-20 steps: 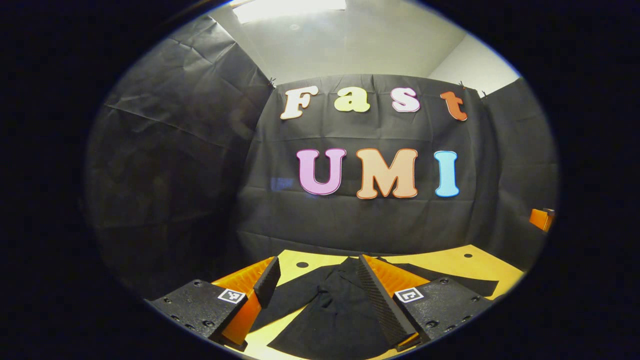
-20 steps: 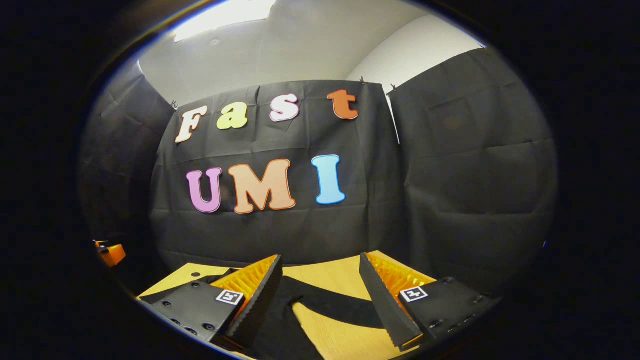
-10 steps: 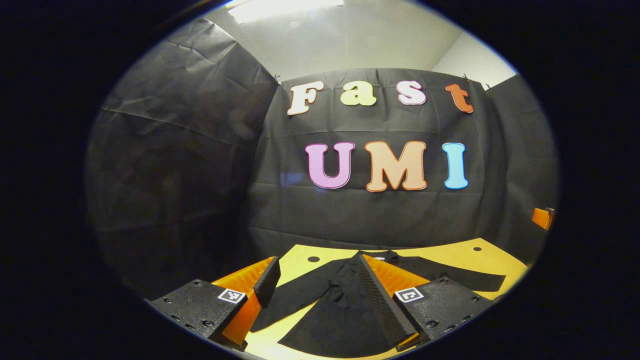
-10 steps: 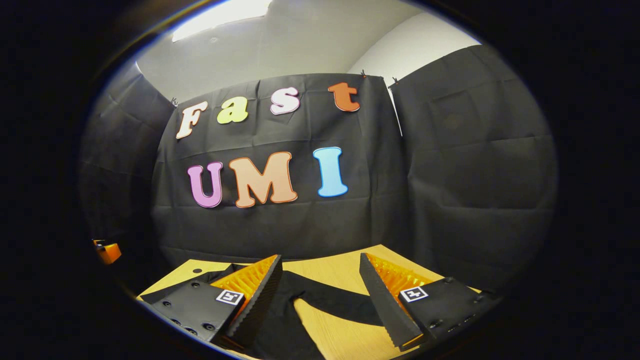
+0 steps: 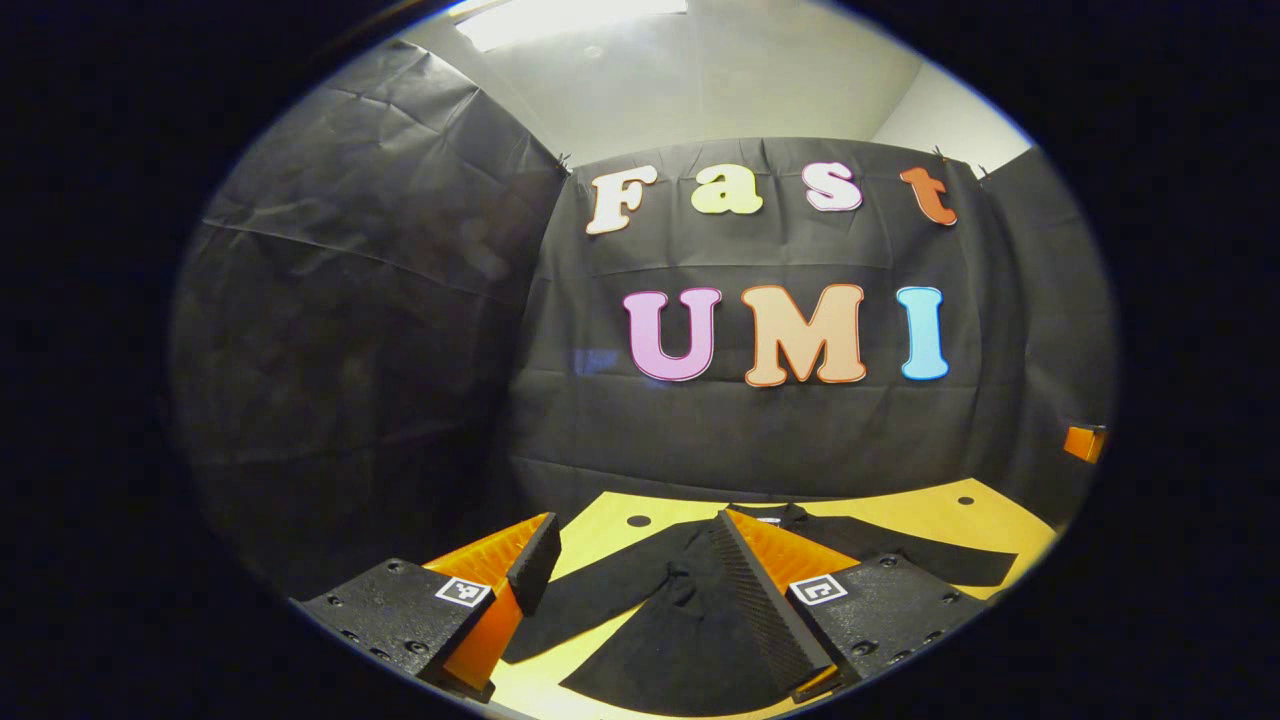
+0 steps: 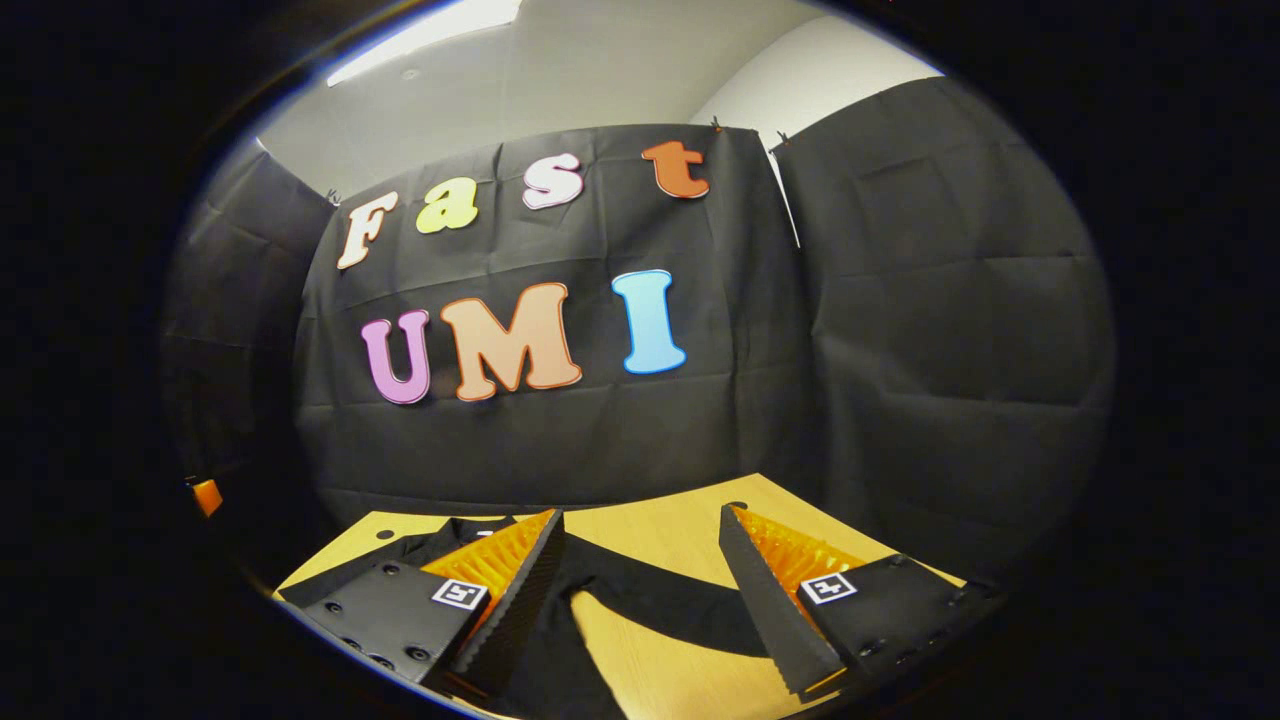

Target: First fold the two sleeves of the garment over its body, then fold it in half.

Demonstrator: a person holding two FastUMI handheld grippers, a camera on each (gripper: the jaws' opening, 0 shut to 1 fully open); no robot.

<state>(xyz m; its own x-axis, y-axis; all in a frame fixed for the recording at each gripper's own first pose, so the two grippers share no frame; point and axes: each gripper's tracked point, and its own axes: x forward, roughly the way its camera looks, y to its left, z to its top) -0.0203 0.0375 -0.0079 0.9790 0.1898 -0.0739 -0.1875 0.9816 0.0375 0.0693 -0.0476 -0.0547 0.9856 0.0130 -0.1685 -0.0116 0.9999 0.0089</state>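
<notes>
A black long-sleeved garment point(image 5: 672, 640) lies flat on the yellow wooden table point(image 5: 1000, 518), both sleeves spread out. In the left gripper view its left sleeve point(image 5: 600, 592) runs toward my left finger and its right sleeve point(image 5: 930, 556) stretches off to the right. My left gripper point(image 5: 633, 527) hovers open above the garment's body, nothing between its fingers. In the right gripper view my right gripper point(image 6: 641, 518) is open above the right sleeve point(image 6: 680, 598), which crosses the gap between its fingers. The collar point(image 6: 470, 526) peeks out behind the left finger.
Black cloth walls close off the table point(image 6: 660, 535) at the back and sides. Small round holes point(image 5: 638, 521) mark the tabletop near its far edge. An orange part of the other gripper point(image 5: 1084, 441) shows at the right edge, and likewise another orange part point(image 6: 207, 496) at the left edge.
Both views have tipped down a little, so more of the table and garment shows. Both grippers have stayed open, and the garment has not moved.
</notes>
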